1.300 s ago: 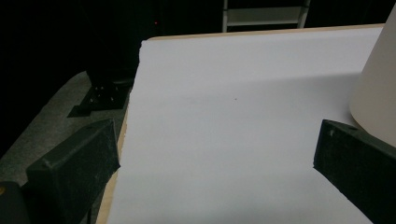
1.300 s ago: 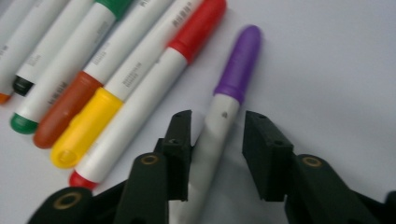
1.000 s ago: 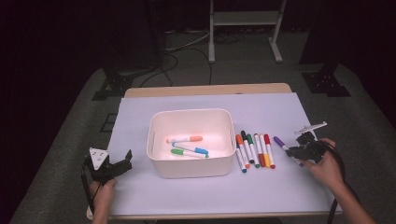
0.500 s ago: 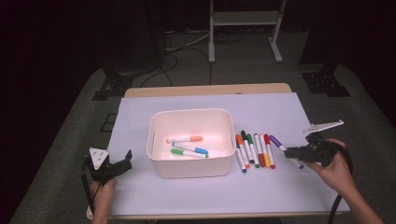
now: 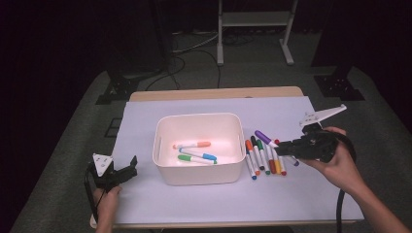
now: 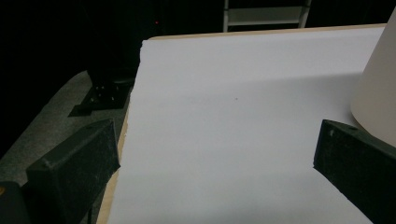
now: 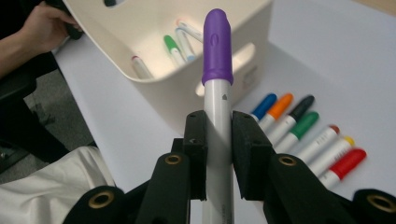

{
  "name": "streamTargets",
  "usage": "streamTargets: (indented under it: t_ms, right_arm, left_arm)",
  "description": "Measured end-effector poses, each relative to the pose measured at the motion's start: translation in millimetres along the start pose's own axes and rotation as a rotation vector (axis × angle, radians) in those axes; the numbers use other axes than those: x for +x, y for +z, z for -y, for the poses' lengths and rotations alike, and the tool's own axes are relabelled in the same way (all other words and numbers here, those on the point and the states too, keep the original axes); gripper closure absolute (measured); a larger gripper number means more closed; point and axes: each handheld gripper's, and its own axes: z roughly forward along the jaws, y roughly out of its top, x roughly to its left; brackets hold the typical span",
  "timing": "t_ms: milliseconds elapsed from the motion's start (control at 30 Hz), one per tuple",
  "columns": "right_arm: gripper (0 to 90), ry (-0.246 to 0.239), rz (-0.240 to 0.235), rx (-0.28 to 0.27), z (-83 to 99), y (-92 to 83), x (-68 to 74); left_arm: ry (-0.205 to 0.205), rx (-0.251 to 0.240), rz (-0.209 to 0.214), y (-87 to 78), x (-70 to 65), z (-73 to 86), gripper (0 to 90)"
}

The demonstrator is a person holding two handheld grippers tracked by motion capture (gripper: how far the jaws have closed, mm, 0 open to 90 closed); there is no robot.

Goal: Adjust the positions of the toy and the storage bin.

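**A:** Start closest in. What is the right gripper [image 7: 218, 154] doing?

**B:** Its two black jaws are clamped on the white barrel of the purple-capped marker [image 7: 217, 56], with the cap sticking out past the jaw tips. In the high view the right gripper [image 5: 286, 145] is held off the table, and the purple-capped marker [image 5: 265, 138] points left toward the bin, above the row of loose markers.

**A:** And the left gripper [image 5: 127, 170]?

**B:** It sits at the near left corner of the white sheet [image 5: 145, 194], jaws spread wide with nothing between them. In the left gripper view only bare white sheet [image 6: 233, 116] lies between the jaws, and the bin wall [image 6: 378, 93] curves in at the right edge.

**A:** What lies a bit further out?

**B:** The loose markers [image 5: 265, 158] lie side by side on the sheet just right of the white bin [image 5: 199, 167]; from the right gripper view their caps read blue [image 7: 264, 105], orange, black, green, brown, yellow and red [image 7: 348, 163].

**A:** And inside the bin?

**B:** Three markers lie on its floor: an orange-capped one [image 5: 192, 144], a blue-capped one [image 5: 198, 155] and a green-capped one [image 5: 195, 159]. Beyond the table stands a white metal frame [image 5: 255, 29] against a dark room
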Motion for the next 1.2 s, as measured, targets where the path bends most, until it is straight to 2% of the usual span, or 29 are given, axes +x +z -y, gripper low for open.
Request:
streamTargets:
  t_ms: [200, 433, 600, 700, 900, 1200]
  right_arm:
    - [75.8, -0.071, -0.074, 0.016, -31.4, 12.1, 24.3]
    - [75.8, -0.156, -0.139, 0.074, -61.1, 46.0, 45.1]
    - [75.7, -0.192, -0.17, 0.098, -78.3, 66.2, 57.6]
    - [75.7, -0.228, -0.188, 0.114, -89.1, 79.5, 63.1]
    - [75.7, -0.269, -0.213, 0.148, -104.0, 105.9, 73.3]
    - [75.7, -0.291, -0.261, 0.177, -114.8, 145.1, 80.1]
  left_arm:
    - [-0.001, 0.001, 0.0, 0.0, 0.2, 0.0, 0.0]
    - [0.0, 0.0, 0.002, 0.0, 0.0, 0.0, 0.0]
    - [-0.003, 0.003, 0.003, 0.0, 0.5, -0.1, 0.0]
    - [-0.001, 0.002, 0.004, -0.1, 0.3, -0.1, 0.0]
    - [-0.004, 0.003, 0.005, -0.2, 0.7, -0.1, 0.0]
    - [-0.016, 0.003, 0.008, 0.1, 1.4, -0.3, 0.0]
